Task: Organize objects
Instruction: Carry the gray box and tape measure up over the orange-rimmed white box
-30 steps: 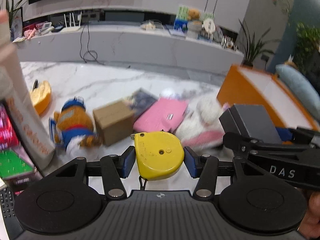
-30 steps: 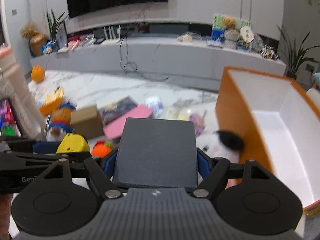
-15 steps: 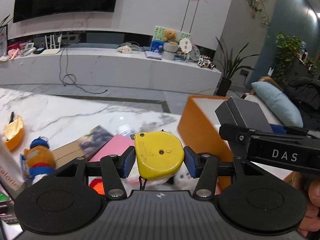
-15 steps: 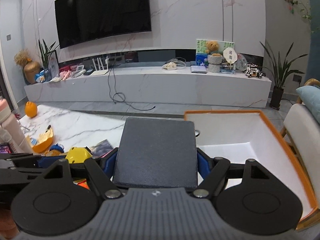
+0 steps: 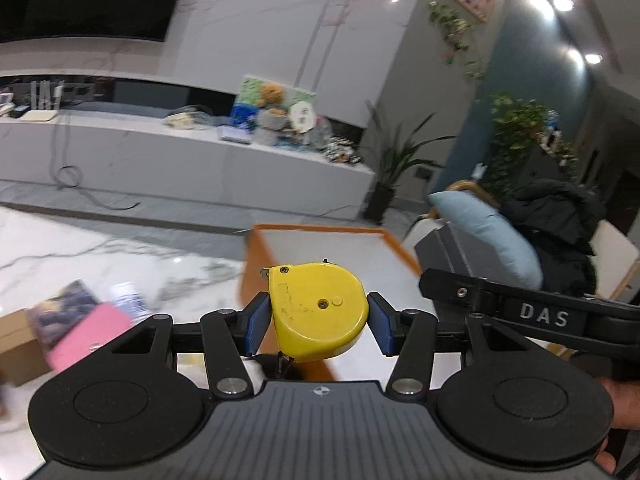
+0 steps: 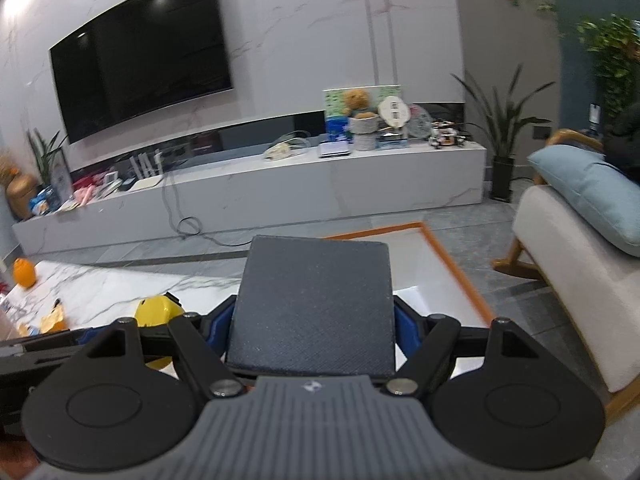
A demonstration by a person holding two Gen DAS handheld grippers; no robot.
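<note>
My left gripper (image 5: pixel 318 322) is shut on a yellow tape measure (image 5: pixel 316 312), its blue pads (image 5: pixel 256 326) pressed on both sides. Beyond it stands an orange storage box with a white inside (image 5: pixel 332 246). My right gripper (image 6: pixel 312 322) is shut on a flat dark grey box (image 6: pixel 314 304), held above the near corner of the orange box (image 6: pixel 456 268). In the left wrist view the right gripper (image 5: pixel 532 312) and its grey box (image 5: pixel 444 252) show at the right. In the right wrist view the tape measure (image 6: pixel 156 310) peeks out at lower left.
On the white marble table (image 5: pixel 80 256) lie a pink booklet (image 5: pixel 90 334), a cardboard box (image 5: pixel 14 344) and a dark book (image 5: pixel 62 308). An orange toy (image 6: pixel 24 274) sits far left. A cream armchair with a blue cushion (image 6: pixel 584 196) stands right of the box.
Both grippers have swung right and risen with their loads. The toys and books slid off to the left, and the orange box and armchair came into view.
</note>
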